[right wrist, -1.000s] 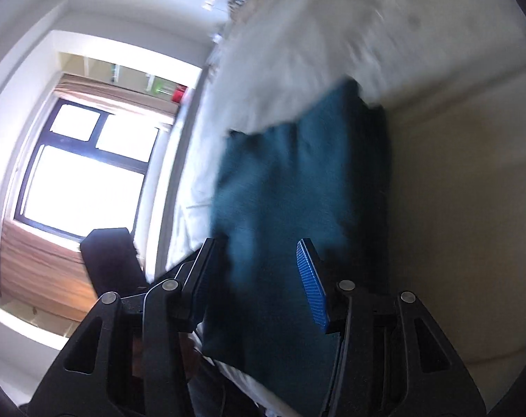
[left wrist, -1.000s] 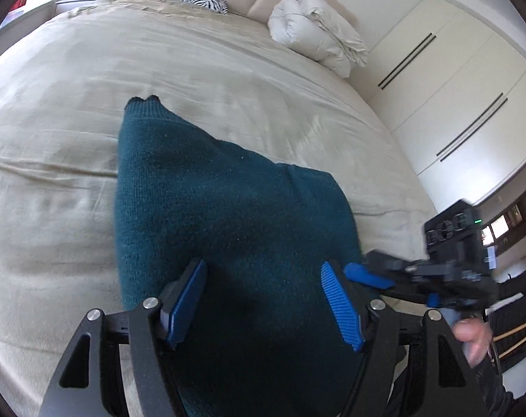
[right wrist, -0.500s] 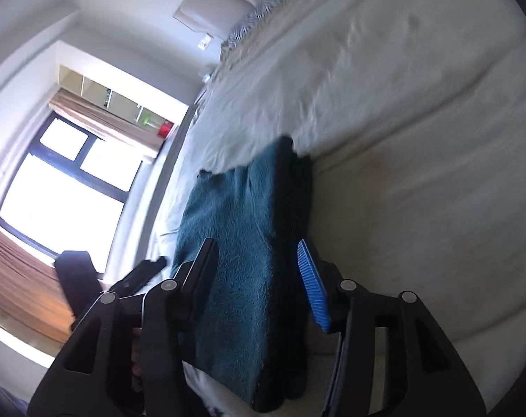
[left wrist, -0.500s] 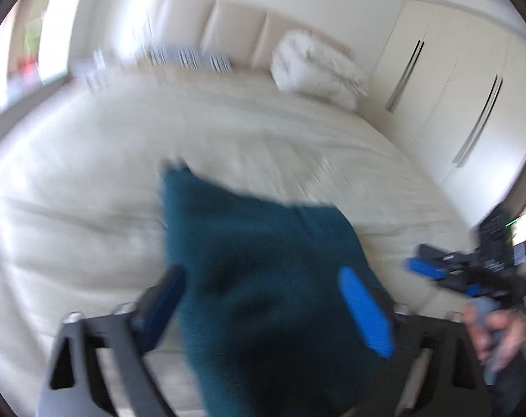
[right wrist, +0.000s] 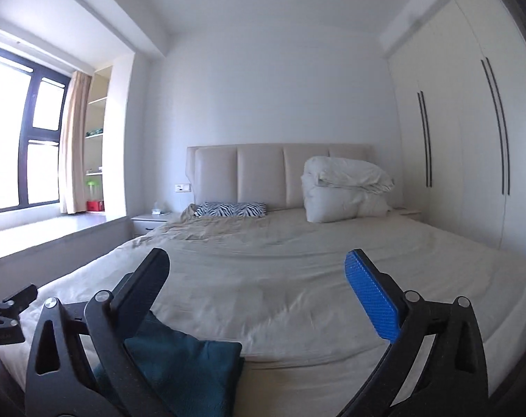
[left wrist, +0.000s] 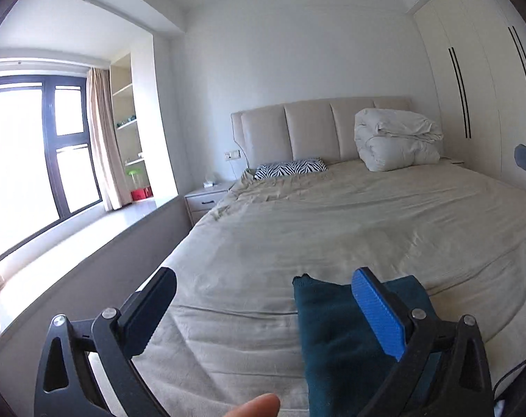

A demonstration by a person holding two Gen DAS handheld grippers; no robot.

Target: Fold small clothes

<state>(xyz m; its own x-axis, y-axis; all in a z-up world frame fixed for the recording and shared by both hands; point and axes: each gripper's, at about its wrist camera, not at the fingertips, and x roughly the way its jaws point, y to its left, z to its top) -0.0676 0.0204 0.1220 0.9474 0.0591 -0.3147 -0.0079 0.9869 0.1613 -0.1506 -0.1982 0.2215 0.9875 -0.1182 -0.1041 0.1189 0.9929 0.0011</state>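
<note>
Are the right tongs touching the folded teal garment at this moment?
Apart. The right wrist view shows the right tongs wide open, raised over the bed; the teal garment lies below, nothing between the pads.

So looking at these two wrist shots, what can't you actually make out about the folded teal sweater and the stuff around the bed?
- Teal sweater: in the left wrist view a blue finger pad covers its right part and the bottom edge cuts it off.
- In the right wrist view a black finger hides its left side.
- Shelf items by the window: too small to identify.
- Nightstand: the bed partly hides it.
</note>
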